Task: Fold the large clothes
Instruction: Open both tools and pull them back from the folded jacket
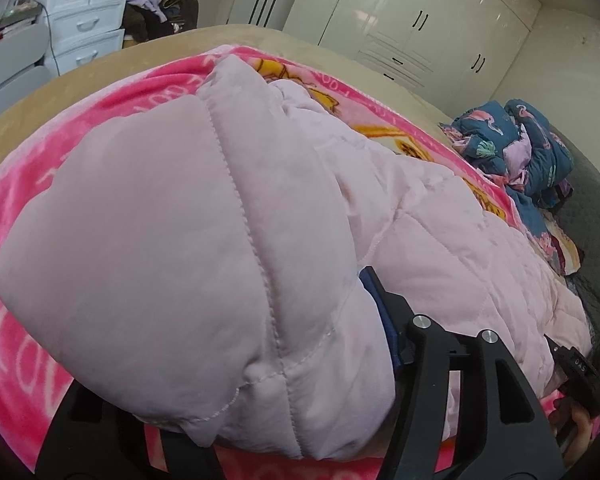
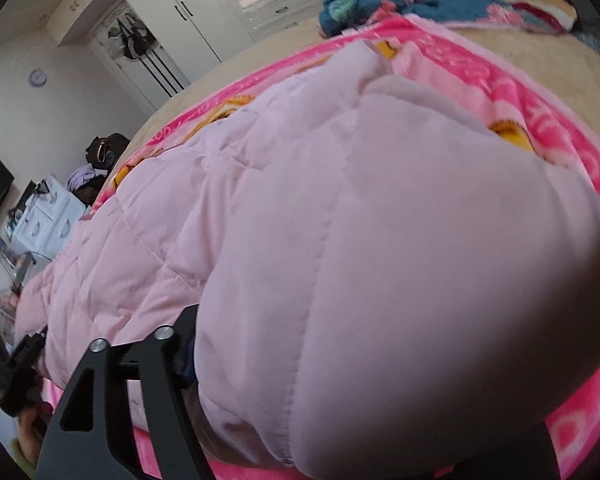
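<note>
Pink quilted jacket [image 1: 204, 216] bulges between both grippers' parted jaws on the pink blanket [image 1: 28, 344], grip unclear

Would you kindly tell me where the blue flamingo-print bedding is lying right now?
The blue flamingo-print bedding lies bunched on the bed beyond the pink blanket, at the left wrist view's right side and the right wrist view's top.
</note>
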Demonstrator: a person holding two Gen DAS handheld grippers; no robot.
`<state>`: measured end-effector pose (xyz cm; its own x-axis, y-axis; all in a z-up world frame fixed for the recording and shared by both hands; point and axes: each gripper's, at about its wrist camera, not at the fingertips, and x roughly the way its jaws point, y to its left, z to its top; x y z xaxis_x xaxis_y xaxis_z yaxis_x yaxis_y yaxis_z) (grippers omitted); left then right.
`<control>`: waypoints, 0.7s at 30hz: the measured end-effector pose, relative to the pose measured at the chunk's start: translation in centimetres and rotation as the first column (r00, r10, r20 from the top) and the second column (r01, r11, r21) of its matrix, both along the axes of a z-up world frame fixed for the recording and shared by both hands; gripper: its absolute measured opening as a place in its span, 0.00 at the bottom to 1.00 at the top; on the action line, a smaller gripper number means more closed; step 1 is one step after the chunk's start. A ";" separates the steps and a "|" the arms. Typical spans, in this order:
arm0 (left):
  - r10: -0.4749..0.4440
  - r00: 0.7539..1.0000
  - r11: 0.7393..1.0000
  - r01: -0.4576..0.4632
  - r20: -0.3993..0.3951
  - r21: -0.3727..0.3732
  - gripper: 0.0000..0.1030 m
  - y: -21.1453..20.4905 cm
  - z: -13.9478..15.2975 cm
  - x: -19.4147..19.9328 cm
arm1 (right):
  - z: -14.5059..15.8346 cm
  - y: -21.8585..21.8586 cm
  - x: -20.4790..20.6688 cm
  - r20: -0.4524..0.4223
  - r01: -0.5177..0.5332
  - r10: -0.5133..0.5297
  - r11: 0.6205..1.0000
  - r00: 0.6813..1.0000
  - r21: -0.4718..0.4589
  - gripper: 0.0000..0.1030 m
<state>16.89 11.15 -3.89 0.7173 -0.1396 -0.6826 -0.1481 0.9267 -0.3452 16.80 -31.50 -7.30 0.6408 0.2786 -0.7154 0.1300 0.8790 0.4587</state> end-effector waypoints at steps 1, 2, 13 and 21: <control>0.001 1.000 1.000 -0.001 -0.003 -0.007 0.53 0.2 0.0 0.0 | 0.0 -0.2 -0.3 -0.007 0.006 -0.006 1.000 1.000 0.005 0.78; 0.002 1.000 1.000 -0.002 -0.007 -0.016 0.55 0.4 -0.1 -0.1 | 0.1 -0.4 -0.6 -0.013 0.005 -0.005 1.000 1.000 0.011 0.79; 0.050 0.998 0.998 -0.051 -0.023 -0.035 0.91 2.1 0.7 -2.7 | 1.7 -2.7 -5.0 -0.008 0.009 -0.009 1.000 1.000 -0.019 0.96; 0.113 0.993 0.994 -0.113 0.018 0.011 0.91 3.5 2.7 -6.2 | 4.4 -4.5 -8.2 0.081 0.081 -0.073 0.992 0.994 -0.100 0.96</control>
